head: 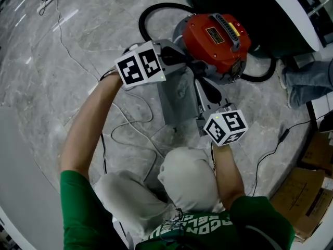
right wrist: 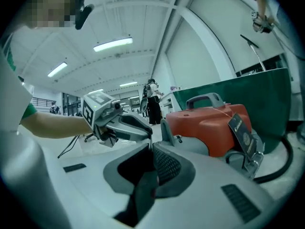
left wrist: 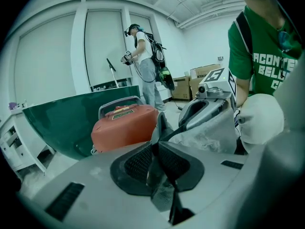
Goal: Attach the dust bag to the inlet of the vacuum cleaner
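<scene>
A red vacuum cleaner (head: 216, 38) stands on the marble floor ahead of me; it also shows in the left gripper view (left wrist: 125, 125) and the right gripper view (right wrist: 209, 123). The grey dust bag (head: 178, 98) hangs in front of it between both grippers. My left gripper (head: 181, 57) is shut on the bag's upper edge beside the vacuum's front, with grey cloth pinched between its pads (left wrist: 177, 165). The right gripper (head: 204, 95) holds the bag's right edge, its jaws close together on a thin dark strip of it (right wrist: 143, 190). The inlet itself is hidden.
A black hose (head: 151, 12) loops behind the vacuum cleaner. Thin cables (head: 130, 124) trail over the floor near my knees. A dark green curved counter (head: 270, 14) rises behind the vacuum. Cardboard boxes (head: 304, 191) and another person's leg (head: 307, 82) are at the right.
</scene>
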### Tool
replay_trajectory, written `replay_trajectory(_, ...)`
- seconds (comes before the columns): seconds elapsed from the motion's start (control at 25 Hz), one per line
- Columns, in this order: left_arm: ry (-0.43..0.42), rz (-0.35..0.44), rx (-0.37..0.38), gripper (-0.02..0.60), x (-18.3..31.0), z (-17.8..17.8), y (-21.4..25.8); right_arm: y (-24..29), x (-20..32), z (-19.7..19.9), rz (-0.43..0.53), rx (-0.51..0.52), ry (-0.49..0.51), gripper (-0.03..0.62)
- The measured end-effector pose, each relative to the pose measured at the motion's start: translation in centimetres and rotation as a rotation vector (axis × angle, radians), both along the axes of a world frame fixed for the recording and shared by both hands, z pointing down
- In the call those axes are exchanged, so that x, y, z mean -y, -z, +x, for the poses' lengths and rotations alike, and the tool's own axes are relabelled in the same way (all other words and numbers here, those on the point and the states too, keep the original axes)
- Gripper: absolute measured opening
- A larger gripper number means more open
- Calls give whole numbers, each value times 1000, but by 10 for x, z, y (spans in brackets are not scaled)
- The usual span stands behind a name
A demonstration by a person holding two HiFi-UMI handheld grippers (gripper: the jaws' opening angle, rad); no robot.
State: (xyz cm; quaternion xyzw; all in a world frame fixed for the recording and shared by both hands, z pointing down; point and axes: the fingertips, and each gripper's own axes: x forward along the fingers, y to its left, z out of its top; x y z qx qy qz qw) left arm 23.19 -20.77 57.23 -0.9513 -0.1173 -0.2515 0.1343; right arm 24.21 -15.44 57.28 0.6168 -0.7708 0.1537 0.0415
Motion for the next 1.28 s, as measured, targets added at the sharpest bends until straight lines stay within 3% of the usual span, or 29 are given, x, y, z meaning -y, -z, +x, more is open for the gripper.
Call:
replay_trajectory(0.2,70,-9,-36,38,5,4,-6,-4,7,7,5,-60,9,37)
replay_trajectory(0.4,101,35,-20,38,9,11,-10,-10,10,10,14,3,-5,37)
replay_trajectory(0.52,134,56,-39,38,9,9,-10,-10,10,8,10,-15,-1,37)
replay_trajectory(0.72,201,102,-135,38,10,8,-1,-2,7,9,27,-86,-8,46)
replay_trajectory(1.04,264,89,-282,38,8,-1,37,22,0,21,56,-122,-63,46)
replay_trajectory(1.28,308,60,-320,15,5,-27,43,40,-5,15,92,-159,-91,16)
